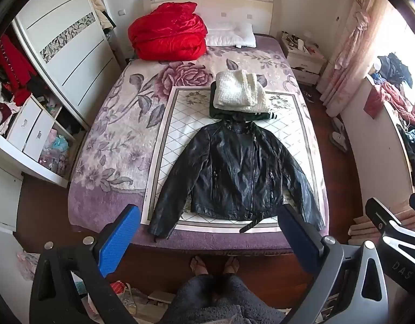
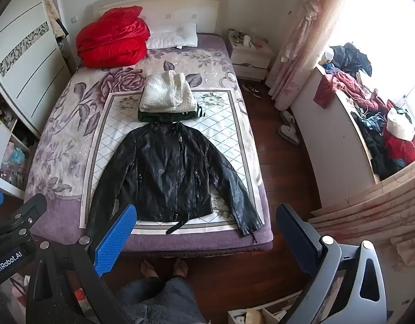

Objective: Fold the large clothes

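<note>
A: Where is the garment, and has folding begun?

B: A black leather jacket (image 1: 239, 170) lies flat, front up and zipped, on a white patterned mat (image 1: 177, 124) spread over the bed (image 1: 107, 140). Its sleeves angle outward toward the bed's near edge, and a belt end trails from the hem. Nothing is folded yet, so the step in hand looks like the approach.

A: What are the two grippers doing?

B: The left gripper (image 1: 210, 232) and the right gripper (image 2: 207, 232) both hover above the foot of the bed, tilted down toward the jacket. The jaws of each stand wide open and hold nothing. The person's feet (image 1: 215, 266) show on the wooden floor below.

A: What does the next move call for?

B: Probably each gripper dropping to a sleeve or shoulder and pinching the leather, then carrying it in over the body.

A: Anything in the way?

B: A pile of folded clothes, a cream knit (image 1: 241, 91) on top, touches the jacket's collar. A red quilt (image 1: 166, 32) and a pillow (image 1: 230, 36) sit well apart near the headboard.
</note>
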### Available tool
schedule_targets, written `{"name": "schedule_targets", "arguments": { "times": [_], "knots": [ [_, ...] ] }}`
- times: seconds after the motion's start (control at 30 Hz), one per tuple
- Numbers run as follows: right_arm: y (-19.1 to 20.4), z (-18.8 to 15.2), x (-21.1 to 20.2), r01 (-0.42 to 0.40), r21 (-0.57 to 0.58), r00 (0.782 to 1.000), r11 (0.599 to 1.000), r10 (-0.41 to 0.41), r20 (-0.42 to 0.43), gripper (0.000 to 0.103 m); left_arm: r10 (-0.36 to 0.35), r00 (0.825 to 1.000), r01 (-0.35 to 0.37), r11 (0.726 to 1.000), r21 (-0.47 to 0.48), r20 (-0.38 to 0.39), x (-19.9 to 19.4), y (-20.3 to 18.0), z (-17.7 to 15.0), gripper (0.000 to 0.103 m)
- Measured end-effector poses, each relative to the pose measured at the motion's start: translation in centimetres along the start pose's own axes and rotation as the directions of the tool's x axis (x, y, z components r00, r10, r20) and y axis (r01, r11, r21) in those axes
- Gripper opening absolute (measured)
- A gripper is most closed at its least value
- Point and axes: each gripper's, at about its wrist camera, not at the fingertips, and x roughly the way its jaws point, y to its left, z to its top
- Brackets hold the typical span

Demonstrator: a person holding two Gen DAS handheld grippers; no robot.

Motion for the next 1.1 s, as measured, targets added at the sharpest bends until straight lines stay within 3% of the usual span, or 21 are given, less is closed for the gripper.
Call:
{"name": "schedule_targets", "arguments": {
  "times": [1.1],
  "knots": [
    [0.9,0.5,0.1,0.003,-0.006,1.000,1.000,-0.003,-0.007,0.103,-0.017,1.000,0.017,1.000,-0.006,-0.001,-0.1,0.0,-0.1,0.103]
  ]
}}
